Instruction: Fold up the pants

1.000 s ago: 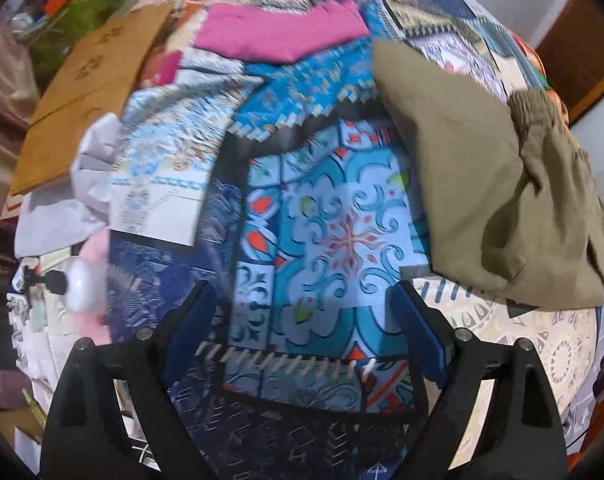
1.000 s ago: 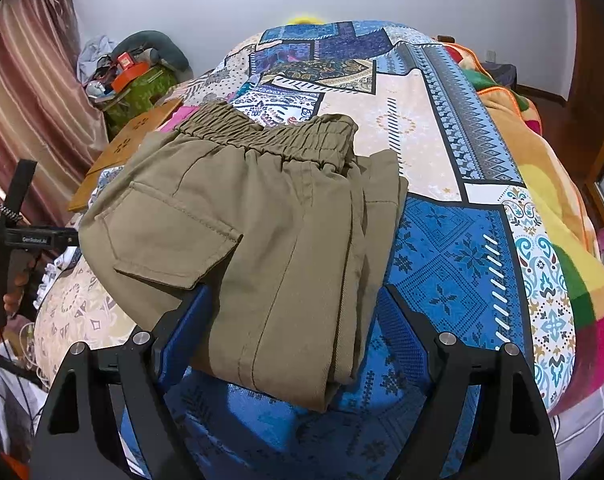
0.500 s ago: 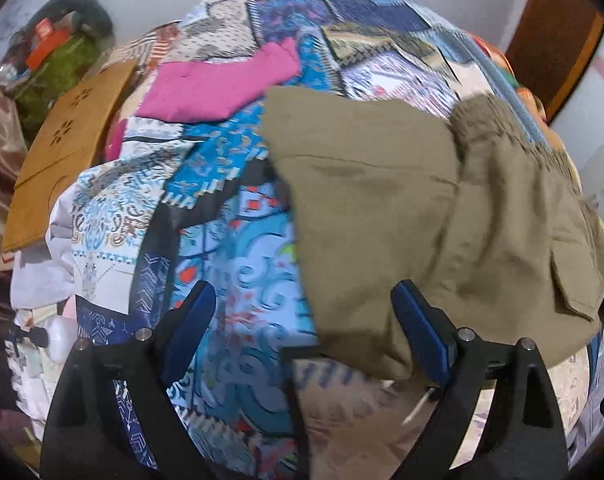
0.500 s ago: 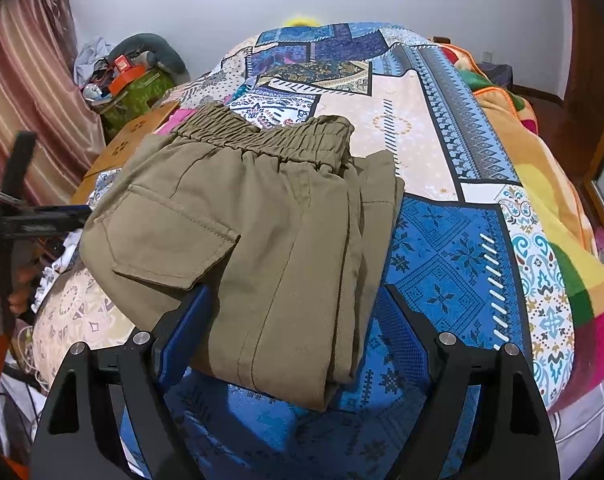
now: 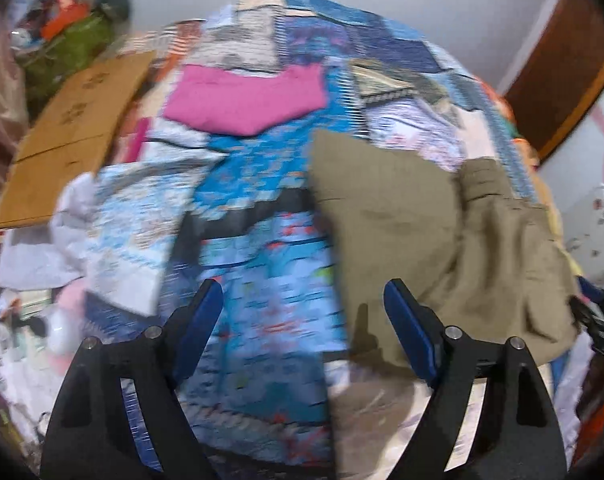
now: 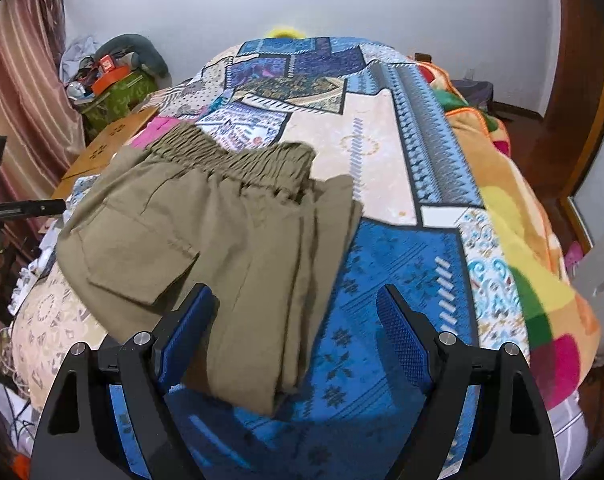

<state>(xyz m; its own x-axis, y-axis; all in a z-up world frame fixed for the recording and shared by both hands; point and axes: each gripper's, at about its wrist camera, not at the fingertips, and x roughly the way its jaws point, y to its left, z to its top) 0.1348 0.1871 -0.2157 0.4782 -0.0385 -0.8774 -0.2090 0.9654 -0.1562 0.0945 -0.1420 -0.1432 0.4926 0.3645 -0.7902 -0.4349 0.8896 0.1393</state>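
A: Starting at the right gripper (image 6: 295, 320): the jaws are seen spread wide, with nothing held. The left blue pad sits over the near hem of the pants (image 6: 205, 256), but no contact can be confirmed.

B: And the left gripper (image 5: 302, 312)?

A: Also spread wide and empty. A second ago only patterned bedspread was framed between its fingers; half a second ago the pants' corner had slid in behind the right finger; now the view is smeared by motion and tilted further up toward the far wall. A swing of that hand is indicated.

B: Position of the garment?

A: The pants (image 5: 434, 240) are laid folded on the quilt (image 6: 386, 280), waistband (image 6: 237, 160) away from the right camera, back pocket (image 6: 137, 256) on top, the layered leg edges stacked on the right. Across the three right-hand pictures the bundle is unchanged; only the camera has been lifted slightly.

B: Surroundings?

A: A pink garment (image 5: 245, 100) is noted further up the bed, a cardboard sheet (image 5: 69, 140) at the bed's left edge, and clutter in the corner beyond.

B: Meaning for the task?

A: The folding is judged essentially finished. With both grippers released and the cloth left undisturbed, either a withdrawal or one last smoothing pass by the left hand is suggested; which cannot be told.
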